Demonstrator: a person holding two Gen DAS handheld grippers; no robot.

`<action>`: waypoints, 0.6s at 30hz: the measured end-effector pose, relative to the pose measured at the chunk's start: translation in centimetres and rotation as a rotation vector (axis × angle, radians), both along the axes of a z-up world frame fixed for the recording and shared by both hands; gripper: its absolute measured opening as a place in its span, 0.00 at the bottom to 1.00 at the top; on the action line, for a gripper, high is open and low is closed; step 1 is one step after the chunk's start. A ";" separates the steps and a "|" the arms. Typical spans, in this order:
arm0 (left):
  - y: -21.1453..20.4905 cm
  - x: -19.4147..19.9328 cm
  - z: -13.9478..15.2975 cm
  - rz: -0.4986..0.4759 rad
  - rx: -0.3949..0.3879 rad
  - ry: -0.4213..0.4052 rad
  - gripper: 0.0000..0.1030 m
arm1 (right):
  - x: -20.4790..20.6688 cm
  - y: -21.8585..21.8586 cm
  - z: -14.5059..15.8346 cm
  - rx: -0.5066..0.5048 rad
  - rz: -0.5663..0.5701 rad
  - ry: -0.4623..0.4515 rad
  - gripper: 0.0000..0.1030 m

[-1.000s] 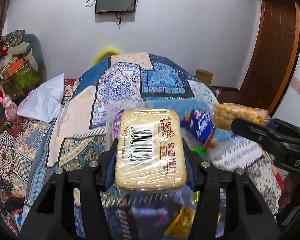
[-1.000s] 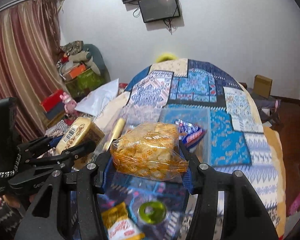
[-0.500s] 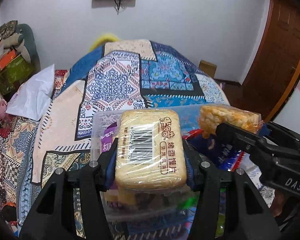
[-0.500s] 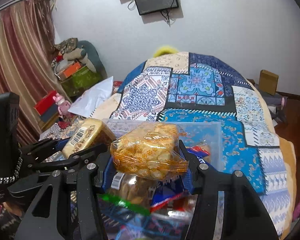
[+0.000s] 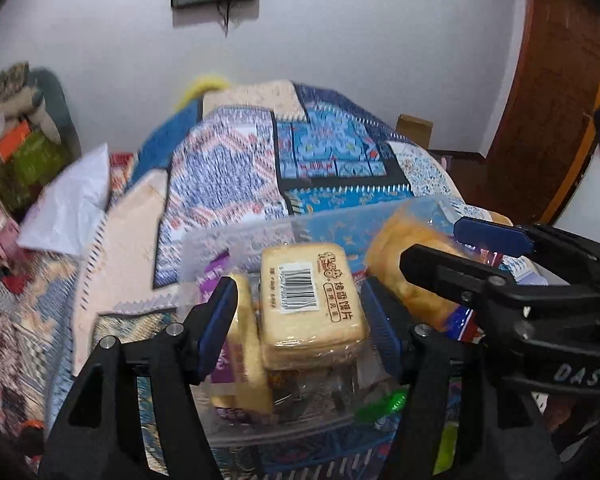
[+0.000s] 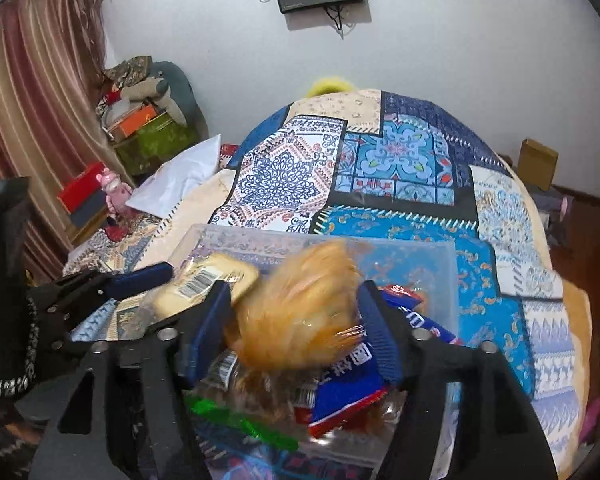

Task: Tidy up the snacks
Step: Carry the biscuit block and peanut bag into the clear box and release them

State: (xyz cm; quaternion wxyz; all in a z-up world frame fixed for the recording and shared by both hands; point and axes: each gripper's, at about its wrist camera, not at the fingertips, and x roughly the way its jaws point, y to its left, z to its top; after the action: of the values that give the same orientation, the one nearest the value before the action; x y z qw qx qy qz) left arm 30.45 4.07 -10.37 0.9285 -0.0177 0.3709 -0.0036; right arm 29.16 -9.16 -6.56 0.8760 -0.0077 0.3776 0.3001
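Observation:
A clear plastic bin (image 5: 236, 236) of snacks sits on the patchwork bedspread. My left gripper (image 5: 300, 320) is open over the bin. The pale biscuit pack with a barcode (image 5: 308, 300) lies between its spread fingers, free of the pads, on other packets. In the right wrist view my right gripper (image 6: 296, 336) is open too. The orange snack bag (image 6: 300, 312), blurred, sits between its fingers above the bin (image 6: 420, 252). The biscuit pack (image 6: 204, 284) shows at the left there. The snack bag also shows in the left wrist view (image 5: 404, 272).
The bin holds a blue-and-red packet (image 6: 348, 384), a purple packet (image 5: 216, 276) and a green wrapper (image 6: 240, 424). The bedspread (image 6: 380, 160) runs to the far wall. A white pillow (image 5: 72, 204) and stacked boxes (image 6: 144, 132) lie left. A cardboard box (image 6: 538, 164) is at right.
Both grippers moved forward over the bin and opened. The biscuit pack and the orange snack bag were let go and dropped towards the bin.

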 end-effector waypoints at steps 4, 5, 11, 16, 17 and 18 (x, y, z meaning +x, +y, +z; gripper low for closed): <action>0.1 -1.2 1.5 -0.002 -0.005 -0.014 0.62 | -0.8 -0.7 0.9 0.018 -0.005 -0.005 0.63; 0.2 -1.5 1.8 0.001 -0.011 -0.014 0.62 | -1.2 -0.9 1.3 0.020 -0.005 -0.009 0.63; 1.0 -3.8 2.8 0.028 -0.061 -0.012 0.62 | -4.2 -2.9 3.1 0.007 -0.006 -0.039 0.63; 1.3 -6.3 2.4 0.049 -0.078 0.013 0.67 | -6.6 -4.6 3.1 -0.013 0.002 -0.024 0.63; 1.3 -6.7 2.2 0.052 -0.079 0.018 0.68 | -7.2 -4.9 2.9 -0.016 0.004 -0.016 0.63; 1.2 -7.3 2.0 0.054 -0.079 0.023 0.68 | -7.8 -5.3 2.6 -0.023 0.006 -0.007 0.63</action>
State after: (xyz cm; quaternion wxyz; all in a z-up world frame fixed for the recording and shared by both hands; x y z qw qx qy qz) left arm 23.17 5.31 -8.41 0.9225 -0.0644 0.3804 0.0072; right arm 21.31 -14.44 -3.98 0.8761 -0.0199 0.3781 0.2983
